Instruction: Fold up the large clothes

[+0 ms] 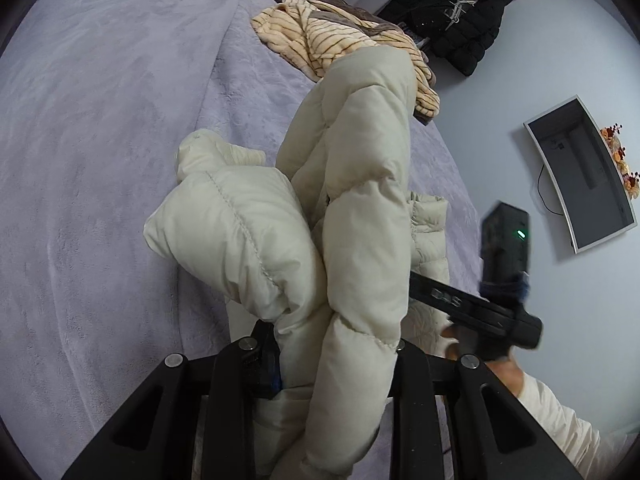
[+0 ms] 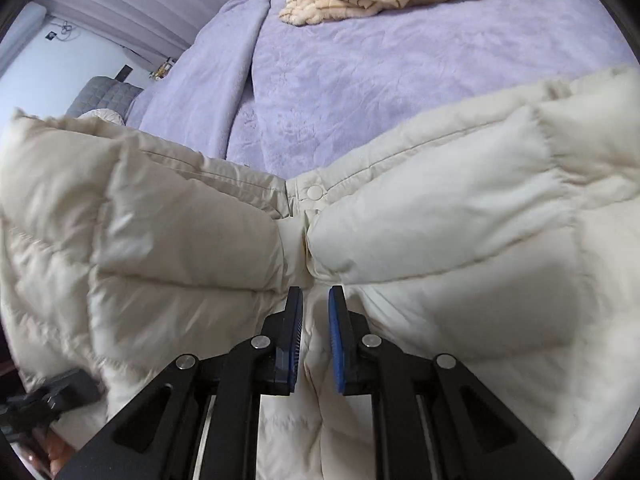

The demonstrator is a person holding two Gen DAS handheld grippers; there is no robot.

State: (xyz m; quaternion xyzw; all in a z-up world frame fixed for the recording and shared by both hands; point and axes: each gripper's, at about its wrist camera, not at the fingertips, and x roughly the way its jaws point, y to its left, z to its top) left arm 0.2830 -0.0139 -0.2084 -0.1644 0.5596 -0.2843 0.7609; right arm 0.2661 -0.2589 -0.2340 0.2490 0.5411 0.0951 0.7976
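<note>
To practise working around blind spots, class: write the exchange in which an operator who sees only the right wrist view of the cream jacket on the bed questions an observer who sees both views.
Operator: Is the left gripper holding anything?
Observer: Yes, the left gripper is shut on a thick, bunched-up fold of the jacket.
Operator: What is beyond the striped garment?
Observer: A black coat, past the edge of the bed.
</note>
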